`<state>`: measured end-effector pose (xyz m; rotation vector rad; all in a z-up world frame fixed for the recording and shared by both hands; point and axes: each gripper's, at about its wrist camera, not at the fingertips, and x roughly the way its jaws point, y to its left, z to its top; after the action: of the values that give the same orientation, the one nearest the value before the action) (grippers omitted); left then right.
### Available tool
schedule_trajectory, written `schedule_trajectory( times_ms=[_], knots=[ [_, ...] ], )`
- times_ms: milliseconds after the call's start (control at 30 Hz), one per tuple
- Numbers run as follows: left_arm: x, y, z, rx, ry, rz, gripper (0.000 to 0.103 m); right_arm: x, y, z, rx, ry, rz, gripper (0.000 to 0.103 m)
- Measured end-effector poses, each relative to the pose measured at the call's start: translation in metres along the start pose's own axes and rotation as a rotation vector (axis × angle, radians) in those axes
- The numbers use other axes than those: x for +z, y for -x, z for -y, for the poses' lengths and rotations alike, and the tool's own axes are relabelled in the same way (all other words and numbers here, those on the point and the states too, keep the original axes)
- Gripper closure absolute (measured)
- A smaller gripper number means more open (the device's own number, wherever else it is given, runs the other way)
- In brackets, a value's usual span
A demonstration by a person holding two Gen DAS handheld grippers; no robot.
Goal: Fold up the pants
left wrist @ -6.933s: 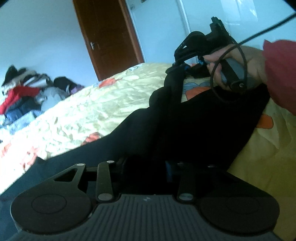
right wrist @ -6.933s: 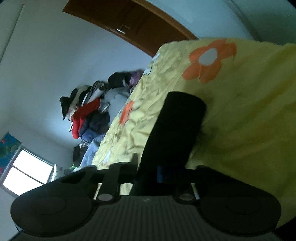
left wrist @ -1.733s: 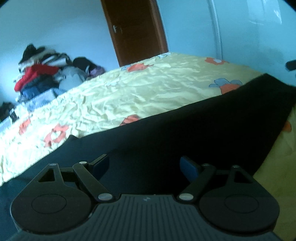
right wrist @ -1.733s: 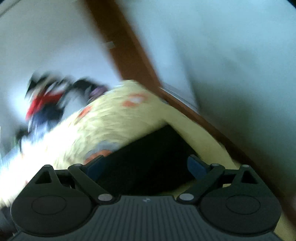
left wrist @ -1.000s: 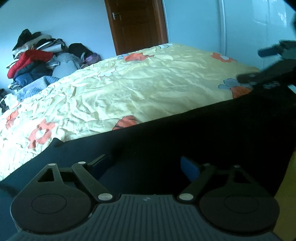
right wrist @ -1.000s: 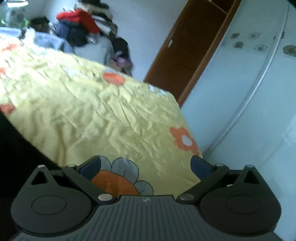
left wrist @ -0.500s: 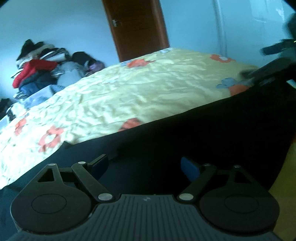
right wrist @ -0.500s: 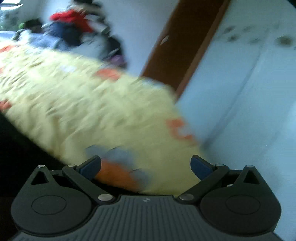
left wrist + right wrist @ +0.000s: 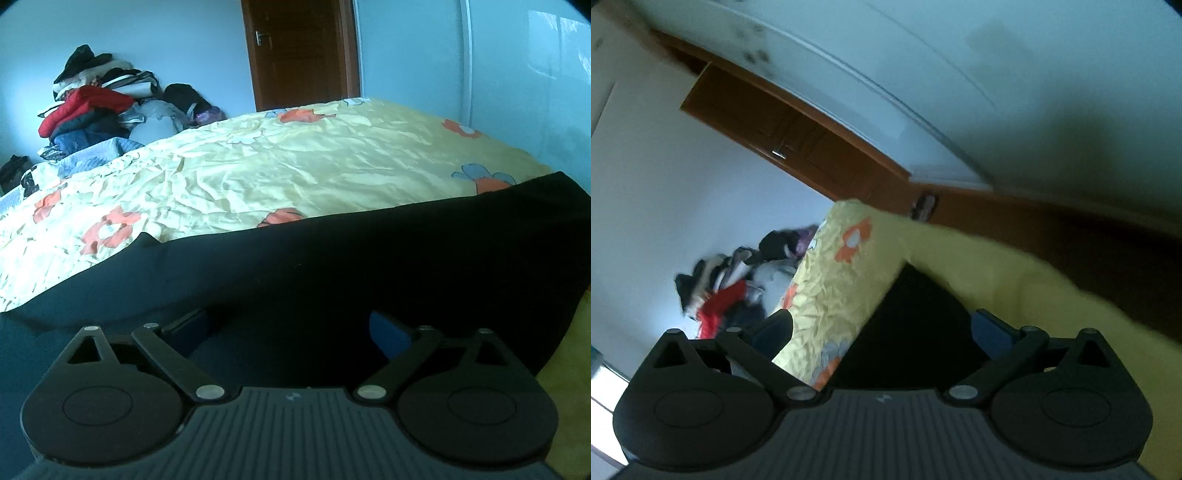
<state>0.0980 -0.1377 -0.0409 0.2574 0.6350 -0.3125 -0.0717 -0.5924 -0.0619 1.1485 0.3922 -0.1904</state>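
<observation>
Now the left gripper (image 9: 291,325) is seen opening above the dark pants (image 9: 369,258); the right gripper (image 9: 882,328) is held spread, pants corner at twelve o'clock.

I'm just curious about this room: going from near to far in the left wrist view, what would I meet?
The left gripper, its jaws opening over the cloth → black pants → yellow flowered bedsheet → wooden door.

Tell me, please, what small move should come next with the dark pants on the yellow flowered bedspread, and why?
Probably close the right gripper on the dark pants corner: its jaws stand apart around that corner. The left gripper is opening over flat cloth on the yellow flowered bedspread, gripping nothing.
</observation>
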Motion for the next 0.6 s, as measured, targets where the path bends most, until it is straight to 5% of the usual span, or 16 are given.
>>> schedule_trajectory(
  times_ms=[167,367,467,533,600],
  knots=[
    [-0.005,0.001,-0.001,0.011,0.014,0.022,0.002,-0.021,-0.017,0.004,-0.035,0.027,-0.09,0.0],
    [-0.008,0.002,0.001,0.027,0.017,0.036,0.0,-0.026,-0.034,-0.009,-0.032,0.065,-0.067,0.002],
    [-0.008,0.002,0.001,0.032,0.028,0.033,0.0,-0.026,-0.041,-0.008,-0.036,0.103,-0.061,0.042],
    [-0.006,0.004,0.001,0.031,0.016,0.029,0.0,-0.024,-0.053,-0.003,-0.063,0.094,-0.072,0.093],
    [-0.005,0.006,0.001,0.032,-0.006,0.027,0.0,-0.02,-0.061,0.003,-0.056,0.079,-0.078,0.097]
  ],
)
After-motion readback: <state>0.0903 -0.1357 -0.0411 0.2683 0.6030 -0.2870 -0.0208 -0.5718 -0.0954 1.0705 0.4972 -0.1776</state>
